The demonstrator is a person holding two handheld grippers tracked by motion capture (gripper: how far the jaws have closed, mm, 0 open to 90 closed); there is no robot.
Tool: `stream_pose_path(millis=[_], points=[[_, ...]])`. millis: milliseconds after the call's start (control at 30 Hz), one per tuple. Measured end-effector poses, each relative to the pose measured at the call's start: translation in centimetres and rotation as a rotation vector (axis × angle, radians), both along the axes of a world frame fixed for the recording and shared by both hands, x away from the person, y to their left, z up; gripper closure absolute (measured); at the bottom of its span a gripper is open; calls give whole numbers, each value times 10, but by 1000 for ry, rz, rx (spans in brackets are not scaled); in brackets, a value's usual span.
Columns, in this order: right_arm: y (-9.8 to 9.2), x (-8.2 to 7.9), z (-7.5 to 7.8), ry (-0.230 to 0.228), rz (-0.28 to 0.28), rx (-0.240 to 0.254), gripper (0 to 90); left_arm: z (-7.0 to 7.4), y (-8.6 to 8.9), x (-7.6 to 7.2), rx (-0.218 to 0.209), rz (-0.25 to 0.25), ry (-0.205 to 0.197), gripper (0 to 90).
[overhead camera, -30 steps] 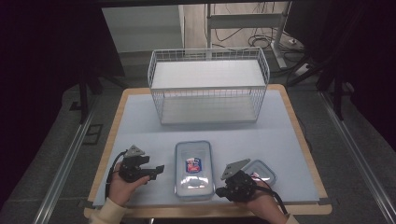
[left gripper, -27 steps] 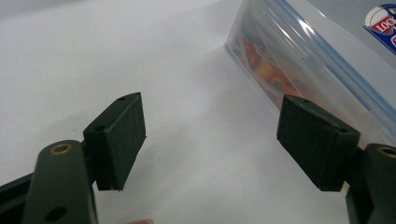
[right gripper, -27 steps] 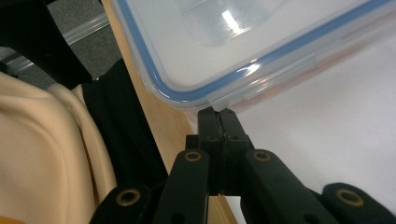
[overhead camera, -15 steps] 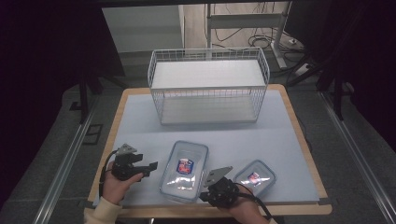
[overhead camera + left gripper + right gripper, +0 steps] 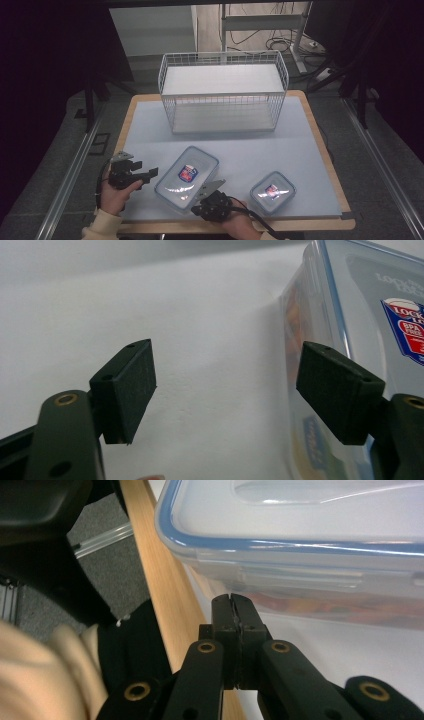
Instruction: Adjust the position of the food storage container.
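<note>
A large clear box with a blue-rimmed lid [image 5: 186,176] [image 5: 300,530] lies askew on the pale mat near the table's front. My left gripper [image 5: 151,173] [image 5: 232,390] is level with the box's left side. It is open, and the box wall [image 5: 310,315] stands just inside its right pad [image 5: 340,390]. My right gripper [image 5: 196,210] [image 5: 232,601] is shut on nothing. Its tips sit low at the box's near side, just under the lid's rim. A smaller box of the same kind [image 5: 272,191] rests to the right.
A white wire basket [image 5: 222,54] stands at the back middle of the table. The wooden front edge [image 5: 165,227] [image 5: 160,605] runs right beside my right gripper. A dark floor with metal rails surrounds the table.
The large box has turned askew and slid a little left. My right gripper moved left along the front edge, uncovering the small box. My left gripper drifted left.
</note>
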State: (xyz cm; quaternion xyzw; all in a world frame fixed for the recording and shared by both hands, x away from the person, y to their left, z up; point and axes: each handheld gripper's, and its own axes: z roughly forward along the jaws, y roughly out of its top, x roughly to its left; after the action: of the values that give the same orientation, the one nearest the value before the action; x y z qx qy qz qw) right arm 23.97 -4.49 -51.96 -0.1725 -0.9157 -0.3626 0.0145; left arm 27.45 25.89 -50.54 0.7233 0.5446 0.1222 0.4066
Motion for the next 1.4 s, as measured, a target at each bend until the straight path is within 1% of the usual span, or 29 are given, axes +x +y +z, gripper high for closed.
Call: stream_pose_path(millis=[67, 300, 367, 400, 533, 600, 633, 667, 700, 733, 767, 800, 833, 967, 1000, 1033, 1067, 1100, 1133, 1167, 1200, 1233, 1267, 1300, 1400], points=[[4, 1, -1, 1, 0, 4, 896, 0, 3, 0, -3, 8, -1, 235], [27, 11, -5, 1, -6, 21, 896, 2, 11, 0, -14, 33, -12, 243], [30, 13, -6, 0, -4, 22, 896, 3, 13, -1, -15, 37, -17, 243], [31, 14, -8, 7, -5, 23, 896, 5, 14, -1, -19, 39, -20, 245], [28, 12, -6, 4, -3, 19, 895, 7, 14, -3, -25, 37, -31, 260], [15, 10, 0, -5, -11, 28, 895, 11, 13, -3, -32, 25, -45, 262], [9, 9, 3, -5, -20, 30, 895, 11, 13, -3, -32, 25, -45, 262], [9, 9, 3, -5, -20, 30, 895, 12, 12, -3, -37, 26, -43, 262], [1, 9, 6, -10, -25, 33, 895, 13, 11, -2, -38, 18, -45, 262], [-9, 8, 9, -13, -41, 37, 895, 14, 11, -2, -38, 14, -44, 262], [-26, 5, 15, -14, -58, 43, 894, 14, 9, -1, -38, 14, -42, 265], [-32, 4, 17, -16, -62, 46, 894, 14, 7, -1, -36, 6, -42, 265], [-32, 4, 17, -16, -62, 46, 894, 14, 7, -1, -36, 6, -42, 266], [-69, 0, 30, -14, -111, 83, 894, 16, 3, -1, -37, -5, -42, 267], [-78, 1, 34, -13, -126, 95, 894, 17, 2, -1, -38, -7, -42, 267], [-95, 3, 43, -17, -158, 110, 891, 17, 2, -1, -37, -11, -44, 268], [-95, 3, 43, -17, -158, 110, 891, 17, 1, -1, -38, -11, -45, 268], [-111, 7, 50, -20, -182, 120, 881, 18, 0, -1, -39, -14, -46, 268], [-111, 7, 50, -20, -182, 120, 881, 18, 0, -1, -39, -14, -46, 268], [-125, 10, 55, -29, -210, 121, 875, 18, -1, 0, -42, -19, -45, 268], [-125, 10, 55, -29, -210, 121, 875, 18, -1, 0, -42, -19, -45, 268], [-142, 17, 59, -41, -235, 123, 861, 18, -2, 0, -43, -21, -44, 268], [-147, 19, 60, -46, -247, 127, 836, 18, -2, 0, -43, -21, -44, 269], [-147, 19, 60, -46, -247, 127, 836, 18, -2, 0, -43, -23, -45, 269], [-167, 27, 64, -75, -294, 126, 694, 19, -4, 0, -44, -28, -47, 284]])
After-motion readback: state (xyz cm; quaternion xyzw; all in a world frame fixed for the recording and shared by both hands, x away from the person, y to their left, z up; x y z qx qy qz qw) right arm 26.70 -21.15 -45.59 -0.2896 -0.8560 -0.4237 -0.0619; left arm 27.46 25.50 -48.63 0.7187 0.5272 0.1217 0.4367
